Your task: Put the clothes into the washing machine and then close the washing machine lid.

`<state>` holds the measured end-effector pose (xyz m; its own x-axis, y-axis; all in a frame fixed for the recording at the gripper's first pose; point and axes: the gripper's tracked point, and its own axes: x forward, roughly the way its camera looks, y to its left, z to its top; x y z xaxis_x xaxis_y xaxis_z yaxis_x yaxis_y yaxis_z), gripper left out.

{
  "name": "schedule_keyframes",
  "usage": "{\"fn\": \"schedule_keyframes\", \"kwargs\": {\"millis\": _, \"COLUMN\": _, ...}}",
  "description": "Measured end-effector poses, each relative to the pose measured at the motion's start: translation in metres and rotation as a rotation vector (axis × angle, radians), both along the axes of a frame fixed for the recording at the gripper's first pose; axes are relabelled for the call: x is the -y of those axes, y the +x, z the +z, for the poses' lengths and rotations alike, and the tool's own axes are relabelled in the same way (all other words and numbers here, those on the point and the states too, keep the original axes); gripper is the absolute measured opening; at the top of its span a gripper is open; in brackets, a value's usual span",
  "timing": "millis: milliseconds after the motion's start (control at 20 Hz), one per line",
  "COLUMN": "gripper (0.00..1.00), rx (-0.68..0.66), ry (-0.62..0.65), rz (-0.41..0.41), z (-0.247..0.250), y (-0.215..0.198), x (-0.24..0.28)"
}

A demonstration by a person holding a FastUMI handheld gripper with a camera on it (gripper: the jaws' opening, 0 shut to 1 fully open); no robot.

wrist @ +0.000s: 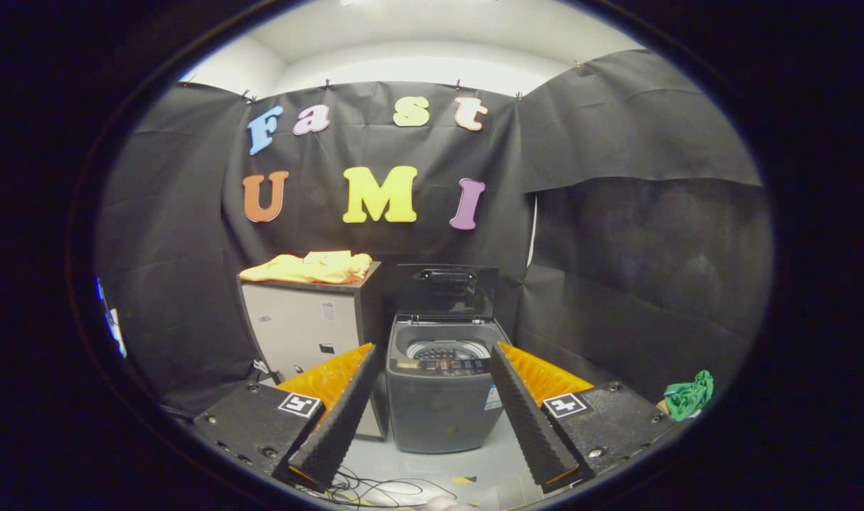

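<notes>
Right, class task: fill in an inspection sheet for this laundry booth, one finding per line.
Surface: pale floor, bare ahead of the washer.
Job's things: yellow clothes piled on the grey cabinet; top-loading washing machine beside the cabinet, lid raised, drum visible.
Clutter: green cloth low beyond the right finger.
Grippers: gripper open, fingers spread either side of the washer, holding nothing.
Cables: thin wires loose on the floor below the fingers.
Surroundings: black cloth walls, white ceiling above.
</notes>
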<state>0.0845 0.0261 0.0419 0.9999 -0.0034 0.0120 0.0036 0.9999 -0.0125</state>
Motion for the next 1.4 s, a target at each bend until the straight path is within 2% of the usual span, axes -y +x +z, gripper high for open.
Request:
{"fn": "schedule_keyframes", "kwargs": {"millis": 300, "gripper": 0.99, "rx": -0.013, "ry": 0.030, "rz": -0.001, "z": 0.047, "y": 0.085, "x": -0.009}}
{"fn": "schedule_keyframes", "kwargs": {"millis": 550, "gripper": 0.99, "rx": 0.031, "ry": 0.005, "rz": 0.062, "z": 0.107, "y": 0.168, "x": -0.041}}
{"fn": "schedule_keyframes", "kwargs": {"millis": 700, "gripper": 0.99, "rx": 0.008, "ry": 0.015, "rz": 0.097, "z": 0.131, "y": 0.215, "x": -0.067}}
{"fn": "schedule_keyframes", "kwargs": {"millis": 1000, "gripper": 0.99, "rx": -0.032, "ry": 0.041, "rz": 0.189, "z": 0.165, "y": 0.293, "x": -0.144}}
{"fn": "schedule_keyframes", "kwargs": {"millis": 1400, "gripper": 0.99, "rx": -0.139, "ry": 0.067, "rz": 0.262, "z": 0.169, "y": 0.373, "x": -0.252}}
